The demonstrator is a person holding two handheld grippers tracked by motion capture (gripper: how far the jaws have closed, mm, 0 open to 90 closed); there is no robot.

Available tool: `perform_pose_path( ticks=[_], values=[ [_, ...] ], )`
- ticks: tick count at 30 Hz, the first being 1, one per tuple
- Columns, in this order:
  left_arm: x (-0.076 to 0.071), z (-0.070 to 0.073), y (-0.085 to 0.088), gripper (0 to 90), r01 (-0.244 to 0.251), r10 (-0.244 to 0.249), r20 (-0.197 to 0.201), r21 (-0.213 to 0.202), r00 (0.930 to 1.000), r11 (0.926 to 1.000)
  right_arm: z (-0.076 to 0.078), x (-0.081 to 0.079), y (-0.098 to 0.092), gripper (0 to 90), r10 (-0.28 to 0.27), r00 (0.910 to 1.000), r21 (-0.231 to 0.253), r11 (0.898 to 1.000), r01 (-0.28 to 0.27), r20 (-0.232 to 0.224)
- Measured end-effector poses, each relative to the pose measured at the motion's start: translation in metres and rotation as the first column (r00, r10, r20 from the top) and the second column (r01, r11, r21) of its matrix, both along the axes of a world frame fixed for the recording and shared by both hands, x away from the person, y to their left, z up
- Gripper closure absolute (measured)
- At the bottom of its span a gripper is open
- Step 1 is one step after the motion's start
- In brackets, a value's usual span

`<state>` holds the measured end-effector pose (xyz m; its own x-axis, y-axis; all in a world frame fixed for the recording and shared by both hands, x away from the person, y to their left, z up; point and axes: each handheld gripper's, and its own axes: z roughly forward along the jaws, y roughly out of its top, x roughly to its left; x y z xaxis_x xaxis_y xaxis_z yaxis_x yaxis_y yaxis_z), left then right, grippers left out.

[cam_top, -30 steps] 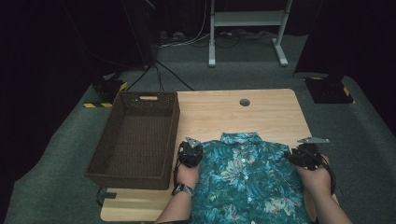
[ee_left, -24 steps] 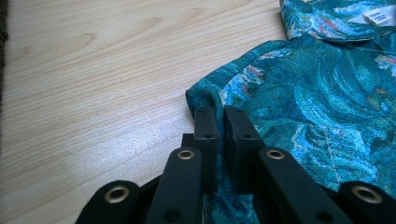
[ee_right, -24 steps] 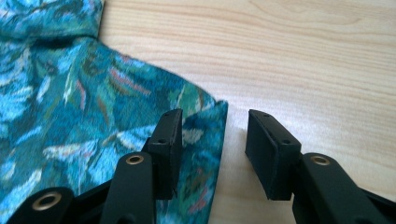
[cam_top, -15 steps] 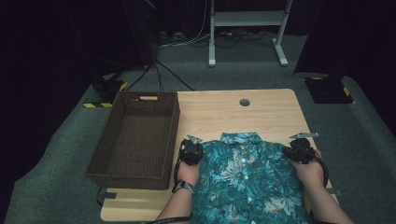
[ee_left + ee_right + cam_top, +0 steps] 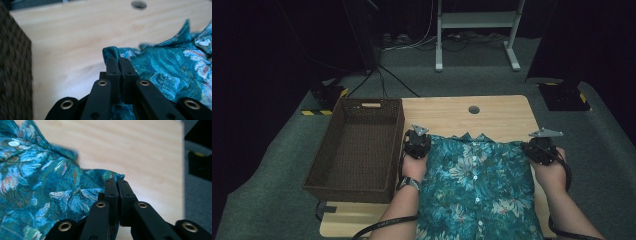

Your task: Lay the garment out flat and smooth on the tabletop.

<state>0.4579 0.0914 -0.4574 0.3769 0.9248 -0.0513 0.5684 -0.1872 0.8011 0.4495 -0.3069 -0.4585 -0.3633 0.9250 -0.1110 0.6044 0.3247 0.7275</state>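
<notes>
Since earlier: both grippers closed in on the shirt's shoulders and rose | left gripper [image 5: 117,61] and right gripper [image 5: 116,182] pinch shirt [image 5: 477,185] cloth, jaws tight | shirt near table's [image 5: 502,112] front edge, beside basket [image 5: 357,150] | tip: lift evenly, keep shoulders taut.

1. The left gripper [image 5: 416,143] is a black, rounded block, topped by a grey three-cornered plate at its 12 o'clock edge.
2. The right gripper [image 5: 542,149] is likewise black, with the same grey plate on top.
3. A black cable trails from each gripper toward 6 o'clock.
4. A dark watch with a pale face circles the left wrist; both forearms are bare of sleeves.
5. Each gripper's black jaws are flat bars, pinned with brass-ringed rivets.
</notes>
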Motion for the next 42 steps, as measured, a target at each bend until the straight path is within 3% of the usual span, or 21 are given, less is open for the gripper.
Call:
perform_pose_path(
  ticks=[2, 6, 8, 12, 15, 19, 21, 28, 34, 35, 37, 42],
  values=[
    [0.004, 0.012, -0.001, 87.2, 0.002, -0.001, 0.031, -0.027, 0.9995, 0.9996, 0.012, 0.003, -0.001, 87.3, -0.007, 0.9995, -0.006, 1.000, 0.007, 0.030],
    [0.012, 0.034, -0.003, 87.2, 0.019, -0.016, 0.089, -0.031, 0.9959, 0.9993, 0.037, 0.010, -0.002, 87.3, -0.023, 0.9956, -0.013, 1.000, 0.024, 0.090],
    [0.018, 0.046, -0.002, 87.2, 0.015, -0.008, 0.116, -0.065, 0.9932, 0.9977, 0.050, 0.014, -0.001, 87.3, -0.027, 0.9918, -0.017, 0.999, 0.029, 0.125],
    [0.028, 0.073, -0.001, 87.2, 0.022, -0.004, 0.185, -0.093, 0.9827, 0.9955, 0.077, 0.020, 0.001, 87.3, -0.037, 0.9793, -0.019, 0.999, 0.041, 0.199],
    [0.028, 0.078, -0.002, 87.1, 0.030, -0.011, 0.201, -0.091, 0.9795, 0.9954, 0.089, 0.020, 0.004, 87.2, -0.058, 0.9700, 0.002, 0.998, 0.059, 0.236],
    [0.018, 0.060, 0.000, 87.0, 0.038, -0.021, 0.184, -0.089, 0.9827, 0.9953, 0.078, 0.011, 0.011, 87.2, -0.050, 0.9697, -0.007, 0.999, 0.053, 0.239],
    [0.010, 0.048, 0.001, 87.0, 0.041, -0.029, 0.174, -0.069, 0.9843, 0.9967, 0.067, 0.003, 0.012, 87.2, -0.049, 0.9719, 0.012, 0.999, 0.047, 0.230],
    [-0.029, 0.012, 0.003, 87.0, 0.060, -0.047, 0.145, -0.082, 0.9883, 0.9948, 0.037, -0.036, 0.018, 87.2, -0.022, 0.9799, 0.024, 1.000, 0.018, 0.198],
    [-0.060, -0.009, 0.008, 86.8, 0.078, -0.075, 0.128, -0.023, 0.9889, 0.9967, 0.019, -0.065, 0.019, 87.2, 0.005, 0.9842, 0.001, 1.000, -0.005, 0.177],
    [-0.066, -0.013, 0.009, 86.8, 0.071, -0.069, 0.119, -0.013, 0.9905, 0.9974, 0.016, -0.069, 0.019, 87.2, 0.008, 0.9855, 0.001, 1.000, -0.008, 0.170],
    [-0.077, -0.024, 0.011, 86.7, 0.059, -0.056, 0.085, -0.036, 0.9948, 0.9976, 0.009, -0.077, 0.018, 87.1, 0.009, 0.9874, -0.004, 1.000, -0.008, 0.158],
    [-0.095, -0.051, 0.011, 86.5, 0.069, -0.070, 0.025, 0.025, 0.9972, 0.9973, -0.014, -0.096, 0.014, 87.1, 0.009, 0.9948, -0.003, 1.000, -0.009, 0.101]
  ],
)
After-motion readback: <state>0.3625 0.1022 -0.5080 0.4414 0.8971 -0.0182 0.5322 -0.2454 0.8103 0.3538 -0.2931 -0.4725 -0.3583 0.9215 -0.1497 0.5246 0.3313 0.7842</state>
